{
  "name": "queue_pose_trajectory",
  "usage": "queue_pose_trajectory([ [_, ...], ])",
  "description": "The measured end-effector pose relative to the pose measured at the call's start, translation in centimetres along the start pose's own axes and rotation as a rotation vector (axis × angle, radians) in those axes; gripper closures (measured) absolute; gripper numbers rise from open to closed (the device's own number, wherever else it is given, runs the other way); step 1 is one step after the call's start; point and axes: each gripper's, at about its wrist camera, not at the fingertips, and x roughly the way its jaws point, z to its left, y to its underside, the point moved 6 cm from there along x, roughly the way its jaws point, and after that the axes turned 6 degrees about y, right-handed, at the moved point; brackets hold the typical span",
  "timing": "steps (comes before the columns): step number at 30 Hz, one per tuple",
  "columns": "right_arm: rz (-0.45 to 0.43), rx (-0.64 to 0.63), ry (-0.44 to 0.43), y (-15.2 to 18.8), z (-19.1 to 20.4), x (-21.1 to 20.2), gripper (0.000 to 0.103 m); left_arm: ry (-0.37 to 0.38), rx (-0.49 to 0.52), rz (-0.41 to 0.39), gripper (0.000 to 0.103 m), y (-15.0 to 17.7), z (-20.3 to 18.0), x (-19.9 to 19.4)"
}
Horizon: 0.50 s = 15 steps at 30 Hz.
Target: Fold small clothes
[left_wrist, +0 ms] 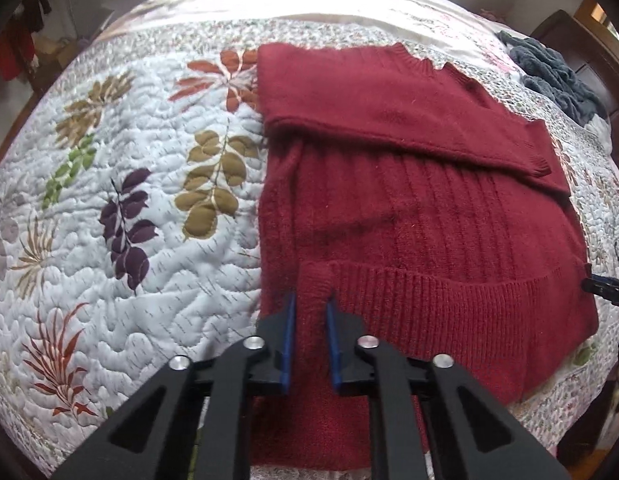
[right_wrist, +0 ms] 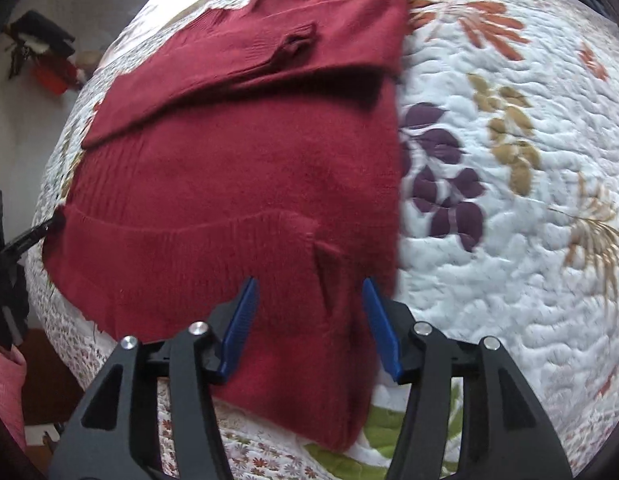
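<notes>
I see a dark red knitted sweater (left_wrist: 421, 208) lying on the bed, on a quilted bedspread (left_wrist: 121, 168) with a puckered, stitched texture and printed leaves in brown, purple, green and rust. The sweater is soft and a little fuzzy, with vertical ribs in the body and a finer ribbed band at the hem. One sleeve is folded flat across the upper part of the sweater, its ribbed cuff pointing to one side.

My left gripper (left_wrist: 309, 344) is nearly closed; its blue pads pinch a bunched fold of the sweater at the hem band. My right gripper (right_wrist: 309, 328) stands wide open above another part of the same hem, holding nothing; the wool between its blue ridged pads shows a small pucker.

Beyond the sweater, at the bed's far edge, lies a grey fluffy cloth (left_wrist: 549, 68).
</notes>
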Motion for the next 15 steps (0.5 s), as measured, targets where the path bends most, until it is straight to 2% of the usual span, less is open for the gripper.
queue_pose_trajectory([
  [1,0.003,-0.022,0.001,0.0,0.3,0.1,0.080,0.007,0.004,-0.007,0.093,0.1,-0.2,-0.2],
  [3,-0.005,-0.050,-0.011,0.1,0.8,0.1,0.096,0.021,0.017,-0.023,0.093,0.0,-0.6,-0.6],
  [6,-0.020,-0.060,-0.033,0.1,1.0,-0.3,0.096,0.020,0.041,-0.023,0.093,0.1,-0.9,-0.4],
  [8,-0.015,-0.051,-0.026,0.0,0.7,-0.3,0.090,0.009,0.051,-0.009,0.092,0.0,-0.9,0.2],
  [9,-0.013,-0.039,-0.004,0.1,0.0,-0.3,0.080,0.008,0.046,0.006,0.087,0.1,-0.8,0.8],
  [10,-0.007,-0.025,-0.004,0.1,-0.3,0.0,0.078,0.002,0.039,0.020,0.082,0.1,-0.6,1.3],
  [11,-0.002,-0.011,-0.028,0.0,-0.4,0.2,0.078,0.001,0.036,0.025,0.081,0.0,-0.5,1.6],
  [12,0.001,-0.001,-0.044,0.0,-0.5,0.3,0.078,0.003,0.034,0.029,0.081,0.0,-0.5,1.8],
  [14,0.006,-0.002,-0.058,0.0,-0.4,0.6,0.087,0.012,0.032,0.031,0.083,-0.1,-0.7,2.1],
  [15,0.005,-0.010,-0.054,0.0,-0.3,0.5,0.096,0.013,0.033,0.030,0.084,-0.2,-0.7,2.2],
])
